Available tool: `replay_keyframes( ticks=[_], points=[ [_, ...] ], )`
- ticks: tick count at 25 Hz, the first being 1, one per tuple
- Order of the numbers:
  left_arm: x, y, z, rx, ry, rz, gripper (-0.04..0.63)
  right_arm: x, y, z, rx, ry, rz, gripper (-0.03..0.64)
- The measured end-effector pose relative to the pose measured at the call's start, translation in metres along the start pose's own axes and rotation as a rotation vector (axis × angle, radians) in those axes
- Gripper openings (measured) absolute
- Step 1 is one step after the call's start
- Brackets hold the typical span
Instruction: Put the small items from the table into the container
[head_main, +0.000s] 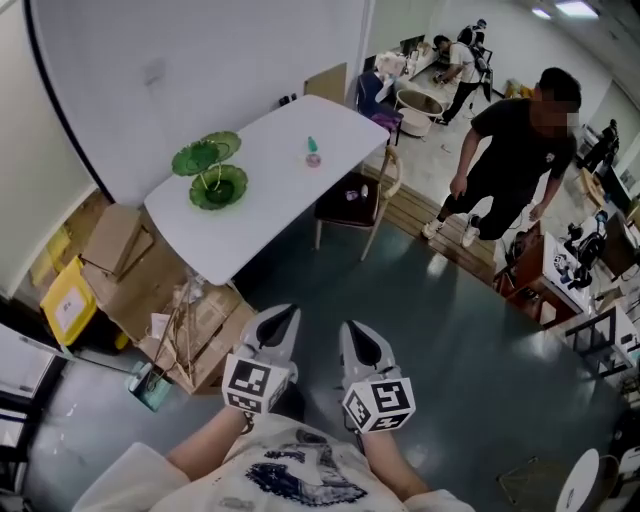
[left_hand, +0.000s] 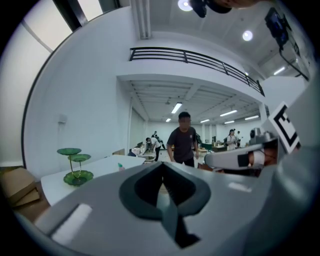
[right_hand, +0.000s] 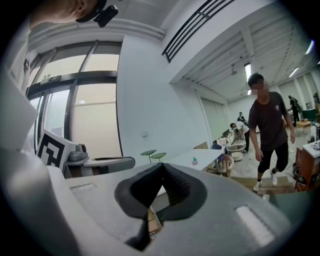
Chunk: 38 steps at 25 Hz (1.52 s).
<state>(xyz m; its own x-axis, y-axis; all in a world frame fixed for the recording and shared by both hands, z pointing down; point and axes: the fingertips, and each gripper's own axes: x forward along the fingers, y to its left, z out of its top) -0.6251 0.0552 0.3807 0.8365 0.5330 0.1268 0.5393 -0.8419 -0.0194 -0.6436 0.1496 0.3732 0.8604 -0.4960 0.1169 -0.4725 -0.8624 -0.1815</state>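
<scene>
Two-handed, holding the left hand-held gripper (head_main: 287, 315) and the right hand-held gripper (head_main: 353, 332) side by side above the dark floor (head_main: 430, 320), both aiming toward the white counter (head_main: 270, 195), each with its jaws pressed fully together and nothing between them. Confirming this in the left gripper view and the right gripper view alike: dark pads meeting at the tip, no gap, no object. Looking well ahead to the only small item showing, a little green-and-pink bottle (head_main: 313, 152), standing upright toward the counter's far edge, well apart from both hand-held grippers and slightly closer in line with the right one. Spotting it again as a tiny shape on the counter in the left gripper view (left_hand: 120, 166) and the right gripper view (right_hand: 194, 161). Taking the green tiered dish (head_main: 212, 172) near the counter's left end, clear of the bottle, as the likely container. Judging the bottle as light, stiff plastic, smooth-sided and easy to knock over or squirt out of a hard pinch. Favouring a hold across the middle of its body, jaws opening first, closing gently, not on the cap. Expecting the dish stand to be top-heavy and possibly fragile, so setting the bottle down rather than dropping it. Noting also a chair (head_main: 340, 212) at the counter's right side, cardboard boxes (head_main: 115, 245) beside its near end, and a person in black (head_main: 510, 150) beyond.
</scene>
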Motion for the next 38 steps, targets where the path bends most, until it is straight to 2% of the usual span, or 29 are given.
replay_keyframes(
  ticks=[7, 13, 25, 29, 38],
  points=[
    [0.077, 0.077, 0.015, 0.011, 0.001, -0.021, -0.011, 0.107, -0.026, 0.022, 0.006, 0.007, 0.000, -0.003],
    [0.125, 0.127, 0.024, 0.018, -0.010, -0.030, -0.011, 0.173, -0.046, 0.038, 0.005, 0.000, -0.016, -0.003],
    [0.222, 0.199, 0.029, -0.002, -0.006, 0.024, -0.011, 0.281, -0.109, 0.053, 0.023, 0.019, 0.014, -0.003],
    [0.266, 0.224, 0.026, -0.002, 0.012, 0.073, -0.011, 0.331, -0.140, 0.059, 0.020, 0.028, 0.065, -0.003],
    [0.393, 0.285, 0.034, -0.045, 0.055, 0.242, -0.011, 0.460, -0.229, 0.084, 0.019, 0.103, 0.234, -0.003]
  ],
)
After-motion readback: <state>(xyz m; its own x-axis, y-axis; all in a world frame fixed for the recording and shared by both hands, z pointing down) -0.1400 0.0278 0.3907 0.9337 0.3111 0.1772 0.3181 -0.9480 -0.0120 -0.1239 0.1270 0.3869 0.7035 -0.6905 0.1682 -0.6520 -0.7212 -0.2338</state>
